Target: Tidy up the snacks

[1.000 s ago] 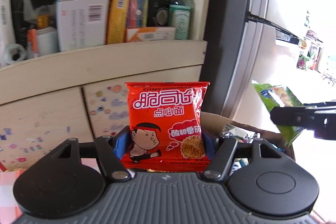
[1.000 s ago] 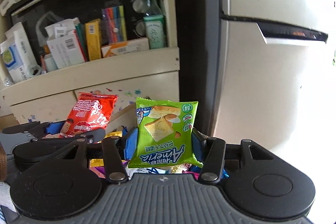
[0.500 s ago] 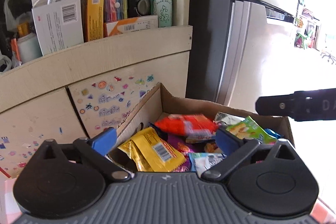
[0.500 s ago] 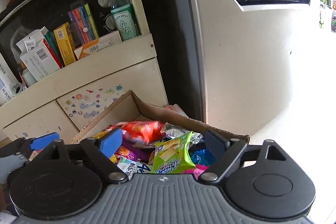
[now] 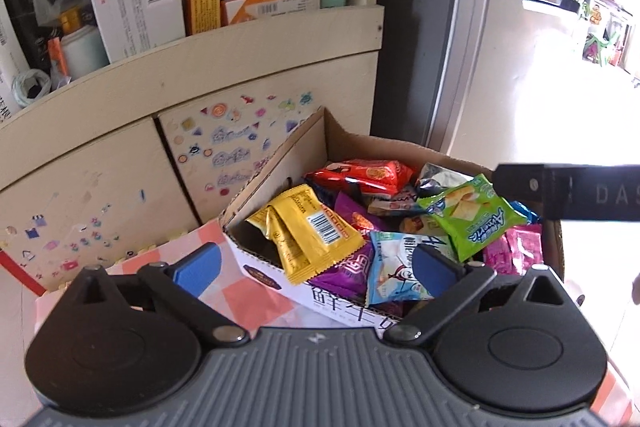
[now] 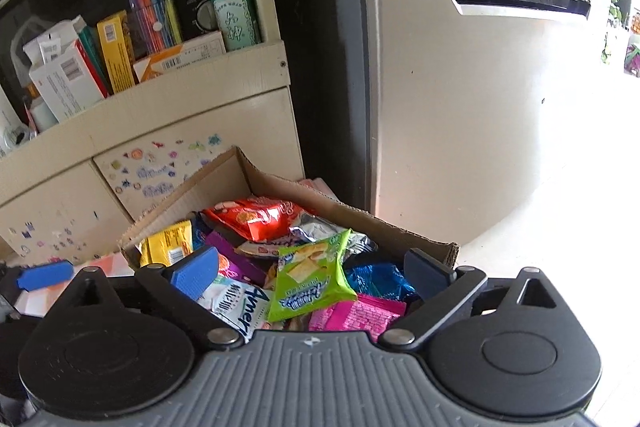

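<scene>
While the cardboard box [image 5: 308, 147] below both grippers brims with snack packets, nothing sits between either pair of jaws. The left gripper [image 5: 316, 263] and right gripper [image 6: 312, 271] have just spread wide. The red packet [image 5: 364, 175] lies crosswise at the back, the green packet [image 6: 308, 279] under the right gripper.
</scene>
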